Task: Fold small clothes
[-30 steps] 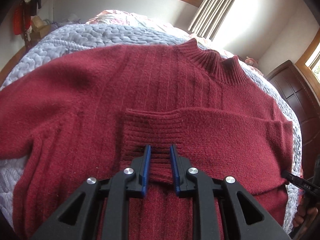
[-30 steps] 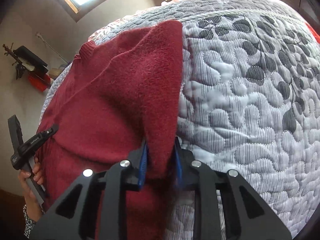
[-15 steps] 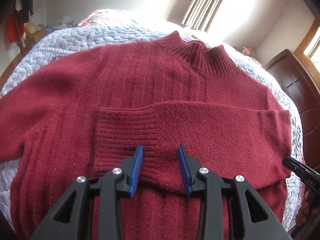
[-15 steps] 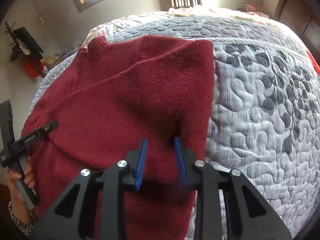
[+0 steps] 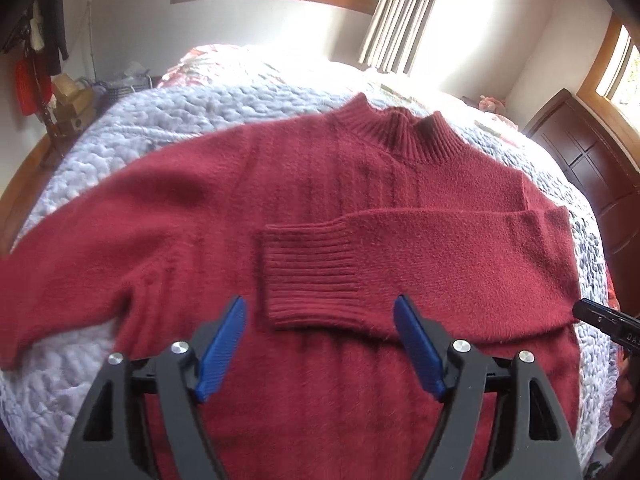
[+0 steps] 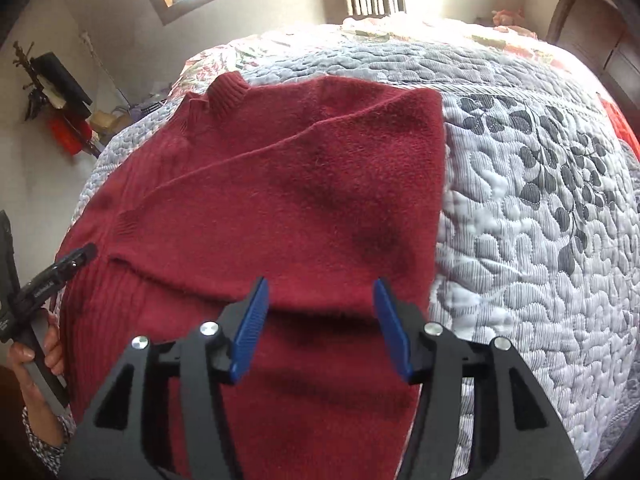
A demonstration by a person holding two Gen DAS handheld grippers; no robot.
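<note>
A dark red knit sweater (image 5: 328,184) lies flat on the bed, ribbed collar (image 5: 404,136) pointing away. Its right sleeve is folded across the chest, with the ribbed cuff (image 5: 310,276) near the middle. The other sleeve (image 5: 80,256) lies spread out to the left. My left gripper (image 5: 320,344) hangs open just above the cuff, holding nothing. In the right wrist view the sweater (image 6: 280,208) shows its folded shoulder edge, and my right gripper (image 6: 320,324) hovers open over that fold, empty.
A grey quilted bedspread (image 6: 540,220) with a leaf pattern covers the bed. A dark wooden headboard (image 5: 592,168) stands at the right. Clutter and a red item (image 6: 66,136) sit by the far wall. A hand (image 6: 36,364) grips the left tool's handle.
Both grippers have let go of the sleeve and opened wide. They have pulled back and up from the sweater, and the folded sleeve now lies flat.
</note>
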